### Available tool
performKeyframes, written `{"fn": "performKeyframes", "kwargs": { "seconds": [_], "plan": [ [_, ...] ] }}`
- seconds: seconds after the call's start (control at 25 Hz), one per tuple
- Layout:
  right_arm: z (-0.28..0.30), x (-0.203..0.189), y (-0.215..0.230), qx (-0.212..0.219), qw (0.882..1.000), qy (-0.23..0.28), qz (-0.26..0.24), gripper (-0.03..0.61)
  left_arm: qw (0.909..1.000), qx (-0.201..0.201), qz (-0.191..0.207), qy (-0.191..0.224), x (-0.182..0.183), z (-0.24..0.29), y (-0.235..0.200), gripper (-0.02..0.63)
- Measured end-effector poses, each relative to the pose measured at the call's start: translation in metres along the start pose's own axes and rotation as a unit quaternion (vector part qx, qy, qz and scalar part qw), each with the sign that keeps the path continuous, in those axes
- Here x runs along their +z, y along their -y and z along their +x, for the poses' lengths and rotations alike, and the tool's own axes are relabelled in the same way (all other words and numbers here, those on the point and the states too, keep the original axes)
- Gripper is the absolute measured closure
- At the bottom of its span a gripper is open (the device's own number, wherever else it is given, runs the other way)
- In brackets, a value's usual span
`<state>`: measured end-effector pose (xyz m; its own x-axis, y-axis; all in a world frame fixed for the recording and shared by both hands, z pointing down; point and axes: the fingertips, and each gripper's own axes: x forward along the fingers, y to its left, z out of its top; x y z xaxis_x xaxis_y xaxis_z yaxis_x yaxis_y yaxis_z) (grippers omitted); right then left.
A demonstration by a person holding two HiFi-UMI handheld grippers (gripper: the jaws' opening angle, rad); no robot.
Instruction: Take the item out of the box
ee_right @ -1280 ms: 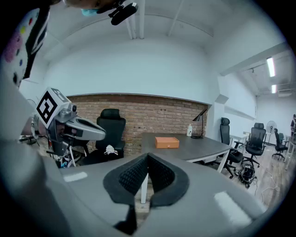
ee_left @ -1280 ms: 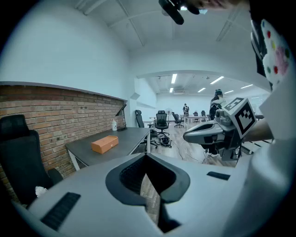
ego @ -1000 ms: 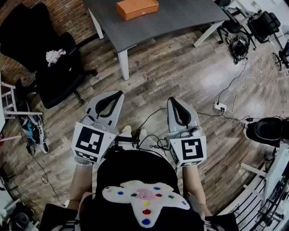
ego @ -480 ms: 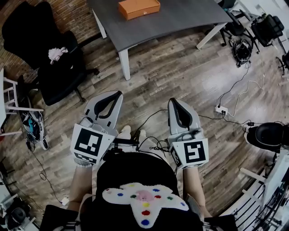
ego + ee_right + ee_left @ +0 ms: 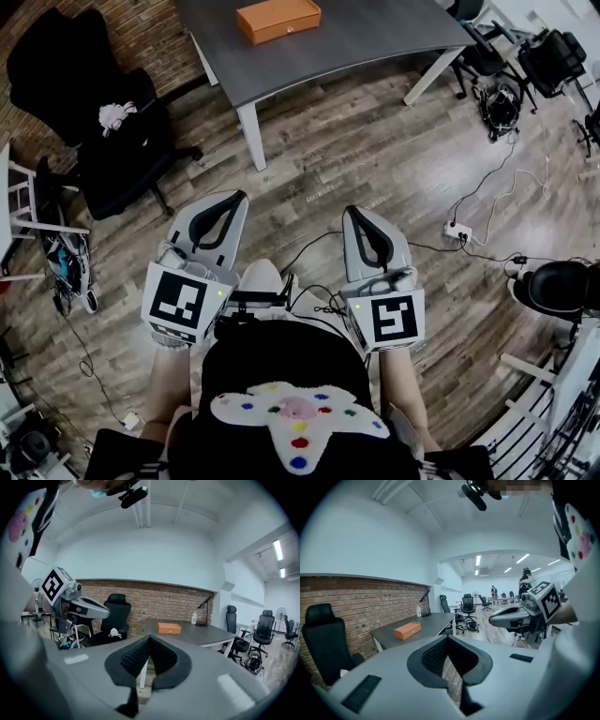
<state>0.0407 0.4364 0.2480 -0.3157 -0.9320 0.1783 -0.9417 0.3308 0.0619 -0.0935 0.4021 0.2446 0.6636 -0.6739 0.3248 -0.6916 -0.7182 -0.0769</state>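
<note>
While a flat orange box [image 5: 277, 19] sits on the smooth grey desk [image 5: 375, 37], the left tool [image 5: 230, 199] and right tool [image 5: 361, 214], jaws together and empty, hover over wood-plank floor [image 5: 375, 150]

I am holding the left gripper [image 5: 234, 197] and the right gripper [image 5: 356, 212] side by side in front of my torso, apart from each other, both pointing forward and away from me. The left marker cube [image 5: 178, 302] and the right marker cube [image 5: 394, 319] are facing up toward the head camera. My left forearm [image 5: 167, 377] and right forearm [image 5: 401, 377] are running straight back from the cubes. Both pairs of jaws are standing closed, tips meeting, pads bowing apart behind the tips.
</note>
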Motion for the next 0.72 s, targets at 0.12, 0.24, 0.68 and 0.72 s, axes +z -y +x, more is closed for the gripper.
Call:
{"fn": "performKeyframes", "kwargs": {
  "seconds": [0.12, 0.24, 0.68, 0.72],
  "plan": [
    [-0.002, -0.001, 0.006, -0.002, 1.000, 0.003, -0.001, 0.569, 1.0000, 0.004, 0.004, 0.004, 0.004, 0.000, 0.004, 0.609],
    [0.000, -0.005, 0.009, -0.003, 1.000, 0.006, -0.001, 0.569, 1.0000, 0.003, 0.000, 0.007, 0.004, 0.005, 0.005, 0.609],
    [0.036, -0.014, 0.041, -0.008, 1.000, -0.018, -0.004, 0.569, 0.9999, 0.002, 0.003, 0.017, 0.013, 0.049, -0.023, 0.609],
    [0.043, -0.012, 0.045, -0.011, 1.000, -0.013, -0.004, 0.569, 0.9999, 0.001, 0.001, 0.016, 0.014, 0.056, -0.026, 0.608]
  ]
}}
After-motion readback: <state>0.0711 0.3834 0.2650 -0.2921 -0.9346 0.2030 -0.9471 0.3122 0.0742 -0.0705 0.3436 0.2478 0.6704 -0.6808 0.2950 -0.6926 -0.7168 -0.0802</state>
